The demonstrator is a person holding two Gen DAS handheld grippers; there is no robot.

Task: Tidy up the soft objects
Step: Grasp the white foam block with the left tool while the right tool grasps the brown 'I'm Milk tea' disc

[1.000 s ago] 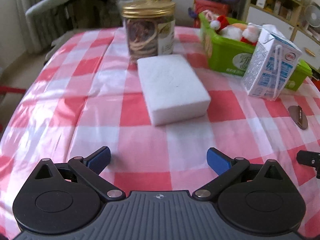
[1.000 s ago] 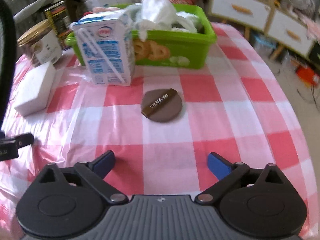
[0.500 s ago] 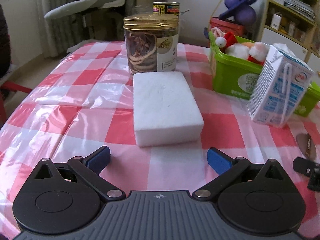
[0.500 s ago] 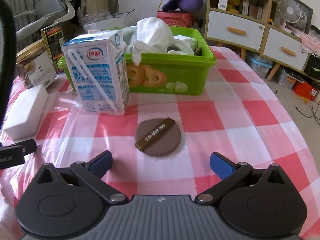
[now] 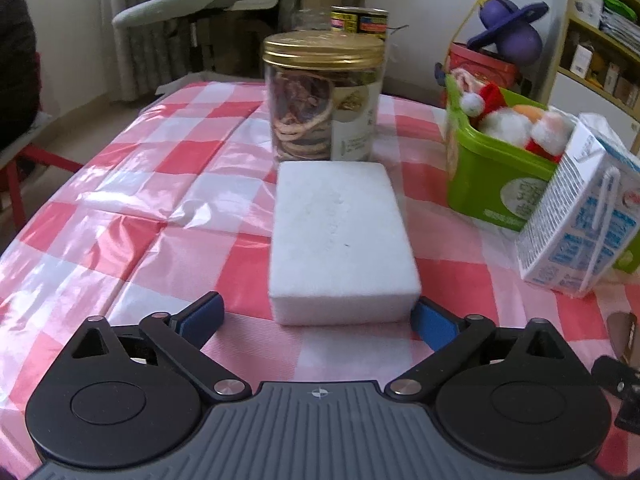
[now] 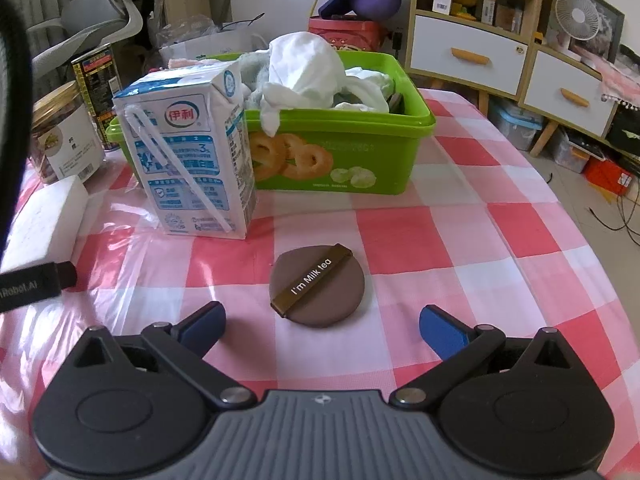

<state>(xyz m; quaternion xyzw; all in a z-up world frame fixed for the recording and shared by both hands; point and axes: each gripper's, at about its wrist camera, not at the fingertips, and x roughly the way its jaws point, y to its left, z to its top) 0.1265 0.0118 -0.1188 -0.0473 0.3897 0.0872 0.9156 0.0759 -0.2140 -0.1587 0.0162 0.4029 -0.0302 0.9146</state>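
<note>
A white rectangular sponge (image 5: 340,236) lies on the red-and-white checked tablecloth, and in the right wrist view its end shows at the left edge as the sponge (image 6: 44,216). My left gripper (image 5: 318,320) is open, its blue fingertips level with the sponge's near end, one on each side. A round brown powder puff (image 6: 317,290) with a strap reading "I'm Milk tea" lies just ahead of my open right gripper (image 6: 322,326). The green bin (image 6: 340,160) behind holds white cloth and plush toys; it appears as the bin (image 5: 492,184) in the left wrist view.
A milk carton (image 6: 196,156) stands left of the bin's front; the same carton (image 5: 580,216) shows on the right in the left wrist view. A gold-lidded jar (image 5: 324,96) stands right behind the sponge, with a tin (image 5: 359,20) further back. Cabinets and a chair surround the table.
Both grippers have moved forward and lower. The left one has closed in on the sponge until its fingertips flank the near end; the right one has neared the brown puff.
</note>
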